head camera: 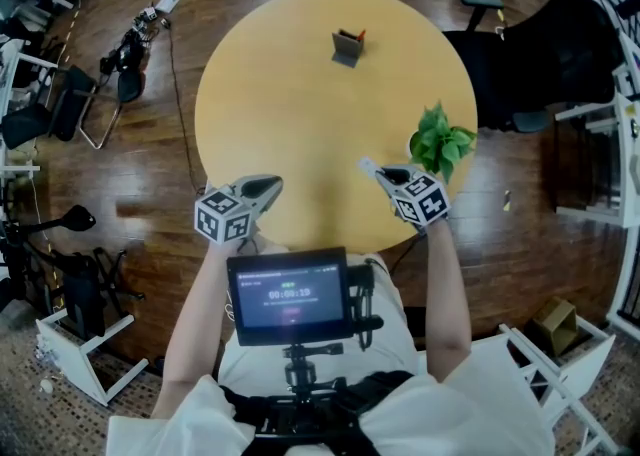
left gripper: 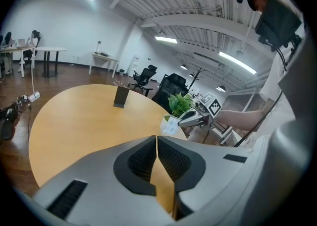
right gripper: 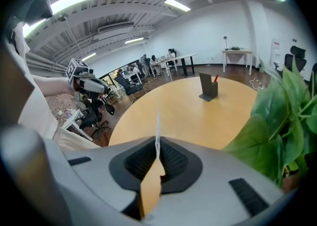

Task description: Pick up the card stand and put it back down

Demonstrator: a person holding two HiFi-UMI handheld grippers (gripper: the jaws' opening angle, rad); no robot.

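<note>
The dark grey card stand (head camera: 347,47) stands upright on the far side of the round yellow table (head camera: 290,114), with a small red piece (head camera: 361,36) sticking up at its edge. It also shows in the left gripper view (left gripper: 120,96) and the right gripper view (right gripper: 208,88). My left gripper (head camera: 270,185) hovers over the near table edge, its jaws shut with nothing between them (left gripper: 157,141). My right gripper (head camera: 370,166) is over the near right part of the table, shut on a thin white card (right gripper: 158,123) seen edge-on. Both grippers are far from the stand.
A green potted plant (head camera: 440,141) stands at the table's right edge, close beside my right gripper. A black office chair (head camera: 560,54) is right of the table. Cables and gear (head camera: 140,34) lie on the wooden floor at left. A small screen (head camera: 290,296) sits on the chest rig.
</note>
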